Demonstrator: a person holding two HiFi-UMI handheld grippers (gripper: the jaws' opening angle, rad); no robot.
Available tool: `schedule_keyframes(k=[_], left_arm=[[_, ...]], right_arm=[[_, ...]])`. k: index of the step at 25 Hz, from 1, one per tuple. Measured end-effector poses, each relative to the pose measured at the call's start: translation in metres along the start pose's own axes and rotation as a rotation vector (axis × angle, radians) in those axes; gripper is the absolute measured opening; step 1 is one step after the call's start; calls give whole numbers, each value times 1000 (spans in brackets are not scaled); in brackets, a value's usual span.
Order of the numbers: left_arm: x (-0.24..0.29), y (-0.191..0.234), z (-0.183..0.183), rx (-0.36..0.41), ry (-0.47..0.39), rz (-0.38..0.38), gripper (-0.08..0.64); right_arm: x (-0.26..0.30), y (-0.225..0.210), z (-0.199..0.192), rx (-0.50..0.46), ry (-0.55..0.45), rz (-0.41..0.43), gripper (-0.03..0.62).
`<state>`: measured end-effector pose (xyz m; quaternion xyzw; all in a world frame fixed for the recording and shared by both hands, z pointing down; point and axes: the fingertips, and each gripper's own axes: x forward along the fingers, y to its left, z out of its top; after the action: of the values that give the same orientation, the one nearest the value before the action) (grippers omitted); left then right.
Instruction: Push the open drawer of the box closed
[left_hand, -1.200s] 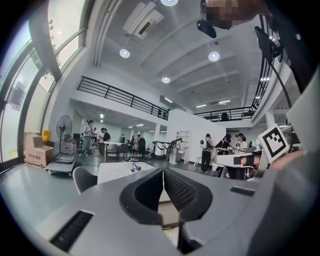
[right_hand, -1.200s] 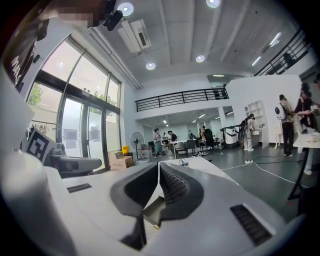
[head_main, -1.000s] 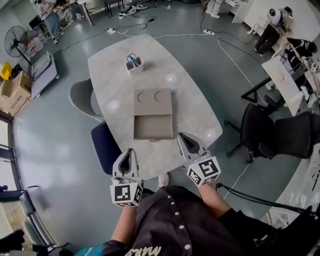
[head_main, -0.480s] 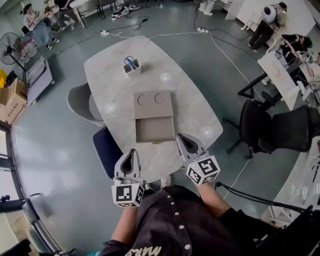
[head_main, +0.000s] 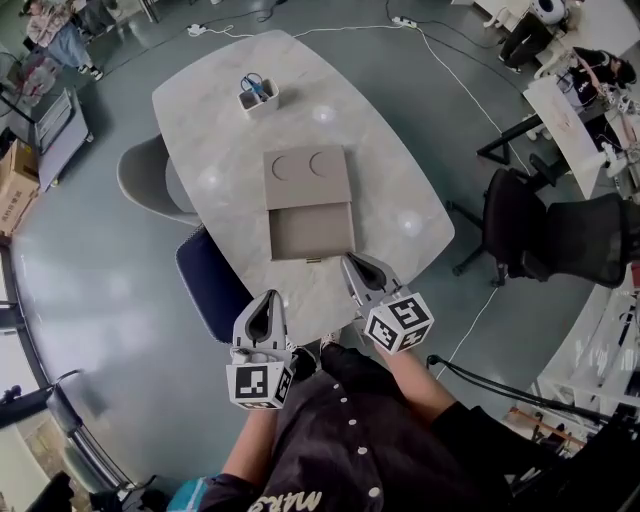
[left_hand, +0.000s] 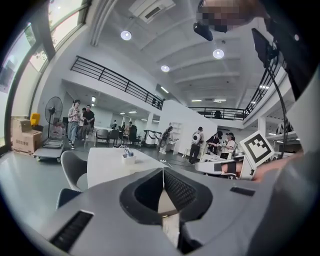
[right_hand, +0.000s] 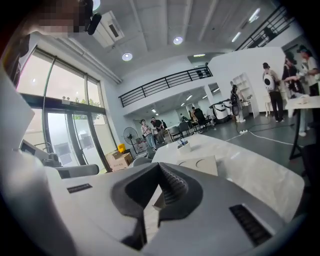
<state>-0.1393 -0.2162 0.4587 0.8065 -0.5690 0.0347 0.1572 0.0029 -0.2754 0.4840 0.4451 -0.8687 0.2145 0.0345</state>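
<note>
Head view, with both gripper views. The box (head_main: 307, 177) lies at mid-table (head_main: 220, 130), its lid bearing two round recesses; the drawer (head_main: 310, 232) stands fully drawn out toward the person, empty, its front panel close to the near table edge. Compared with the frames of the preceding second, the right gripper (head_main: 354, 264) has advanced and drifted inward: its tips, formerly well to the right of the drawer front, now lie just beside the drawer's front right corner, though contact cannot be confirmed. The left gripper (head_main: 262, 302) has stayed back over the near table edge, well apart from the drawer. The right gripper view shows its jaws (right_hand: 160, 167) brought together at the tips with nothing between them, the box (right_hand: 200, 164) directly ahead; the left gripper view likewise shows its jaws (left_hand: 162, 171) meeting and empty. The drawer itself appears unmoved across the frames. Interpretation: the approach is nearly complete and the push has not begun; the closed right tips probably serve as the pushing face. A push applied at the corner rather than at mid-panel could skew the drawer or slide the whole box across the smooth tabletop.
</note>
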Motion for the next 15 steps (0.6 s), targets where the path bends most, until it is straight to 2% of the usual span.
schedule_keyframes(k=[5, 15], left_arm=[[11, 6, -25, -25, 44, -9, 17], [23, 5, -83, -91, 157, -21, 17]], right_arm=[[22, -11, -31, 75, 43, -2, -3], [50, -41, -140, 274, 211, -59, -3]])
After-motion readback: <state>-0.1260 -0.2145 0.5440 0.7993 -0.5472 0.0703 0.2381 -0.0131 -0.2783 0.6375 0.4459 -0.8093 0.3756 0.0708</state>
